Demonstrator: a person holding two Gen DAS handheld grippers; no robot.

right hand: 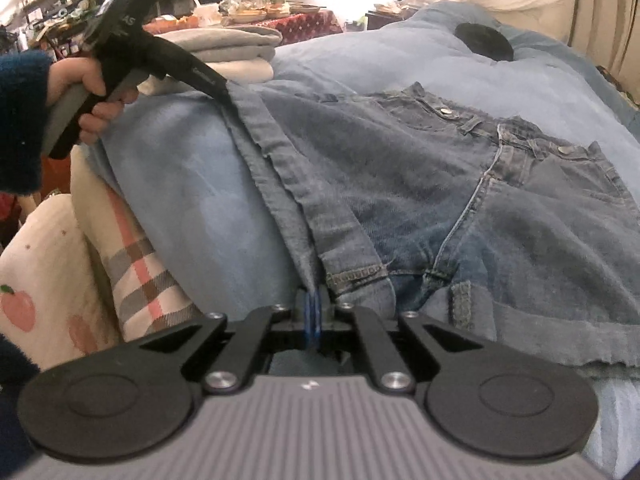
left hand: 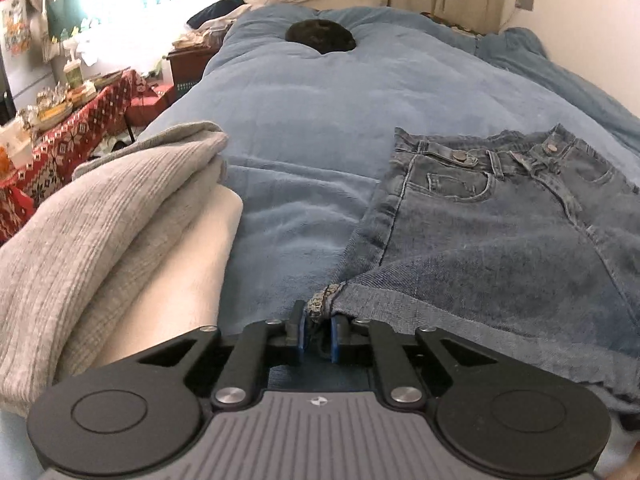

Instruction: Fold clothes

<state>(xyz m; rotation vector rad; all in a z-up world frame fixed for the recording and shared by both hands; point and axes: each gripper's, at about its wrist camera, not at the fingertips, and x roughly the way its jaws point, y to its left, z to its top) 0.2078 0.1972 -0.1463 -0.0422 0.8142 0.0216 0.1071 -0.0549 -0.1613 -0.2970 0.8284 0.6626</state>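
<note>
On the bed (left hand: 320, 120) the jeans (left hand: 500, 240) lie right of the folded pile (left hand: 100, 220). Our left claw (left hand: 318, 330) and right claw (right hand: 314, 316) pinch hem corners; thin grips may slip when lifted.

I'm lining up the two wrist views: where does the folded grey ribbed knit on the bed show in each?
Left wrist: folded grey ribbed knit fills the left side, atop a cream cloth.
Right wrist: it sits small at upper centre-left, behind the left gripper.
Shared landmark: the round black cushion on the blue blanket.
</note>
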